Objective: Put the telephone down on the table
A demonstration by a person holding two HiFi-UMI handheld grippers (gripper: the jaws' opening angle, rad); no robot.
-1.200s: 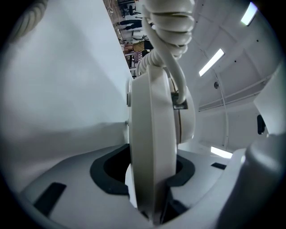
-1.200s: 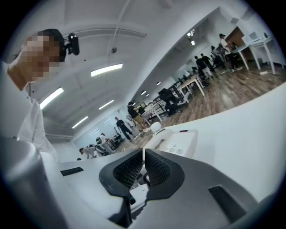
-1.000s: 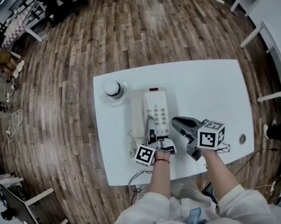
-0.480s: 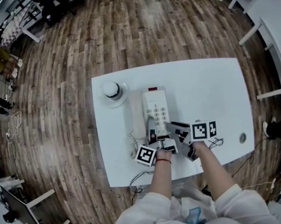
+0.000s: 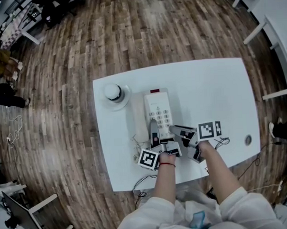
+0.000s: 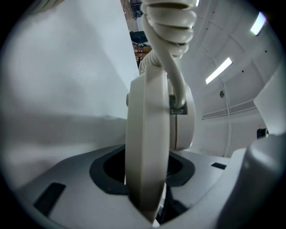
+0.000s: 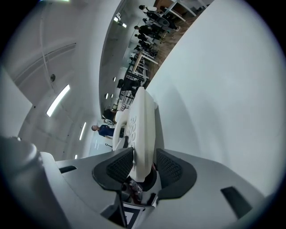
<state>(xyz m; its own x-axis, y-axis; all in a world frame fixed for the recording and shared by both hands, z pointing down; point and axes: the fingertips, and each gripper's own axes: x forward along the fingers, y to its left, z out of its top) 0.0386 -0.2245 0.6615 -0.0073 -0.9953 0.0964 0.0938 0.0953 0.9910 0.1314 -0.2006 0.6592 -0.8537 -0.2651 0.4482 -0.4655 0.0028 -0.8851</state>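
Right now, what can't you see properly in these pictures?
- Telephone key labels: too small in the head view, edge-on in the right gripper view.
- Coiled cord: cut off by the left gripper view's top edge.
- Round white thing on the table: too small to name, head view.

No readable text or numbers anywhere, the telephone [image 5: 158,111] keypad too small
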